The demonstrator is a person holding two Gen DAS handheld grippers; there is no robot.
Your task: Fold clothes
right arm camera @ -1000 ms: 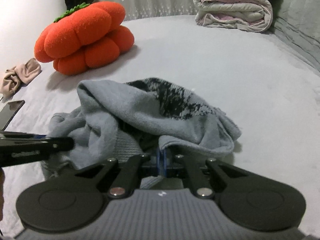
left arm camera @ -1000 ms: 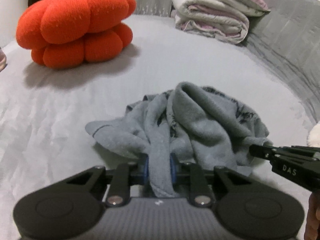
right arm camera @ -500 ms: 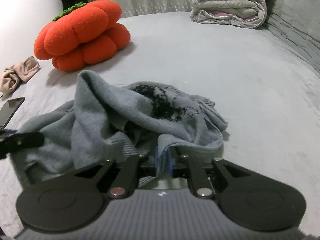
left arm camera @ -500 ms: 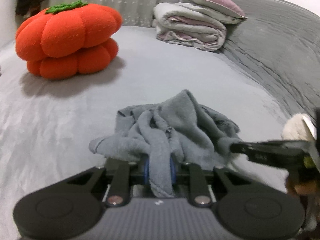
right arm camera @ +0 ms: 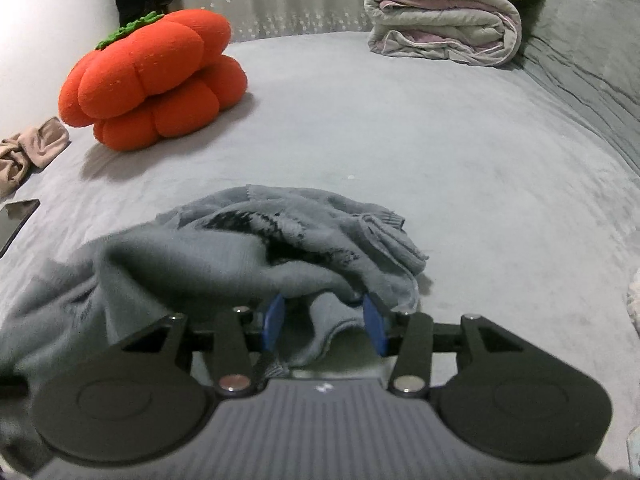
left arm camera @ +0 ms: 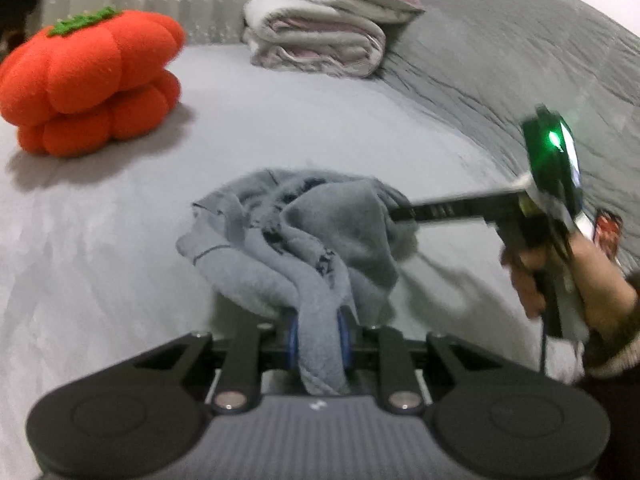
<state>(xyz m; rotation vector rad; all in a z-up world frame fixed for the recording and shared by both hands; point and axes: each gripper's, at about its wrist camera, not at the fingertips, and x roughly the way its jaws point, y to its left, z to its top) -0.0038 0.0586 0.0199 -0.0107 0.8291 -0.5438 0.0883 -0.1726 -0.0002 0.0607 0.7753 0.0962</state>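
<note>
Our left tool (left arm camera: 319,338) is clenched on a thick fold of the grey sweater (left arm camera: 304,240), the cloth pinched between its blue pads and hanging down past them toward the camera. Our right tool (right arm camera: 323,322) has its jaws opening: the blue pads stand apart, and a loose edge of the sweater (right arm camera: 256,256) lies slack in the gap between them without being pressed. In the left wrist view we see the right tool's fingers reaching into the right side of the crumpled garment, with our right hand (left arm camera: 568,276) wrapped around its handle and a green light glowing on its body.

The sweater sits bunched in a heap on the grey bed (right arm camera: 440,152), dark patterned patches showing among its folds. Well apart from it, toward the far left, rests an orange pumpkin cushion (right arm camera: 156,76). A folded quilt (right arm camera: 444,20) lies at the far end of the bed. At the left edge we see a beige cloth (right arm camera: 28,156) and a dark phone (right arm camera: 16,216).
</note>
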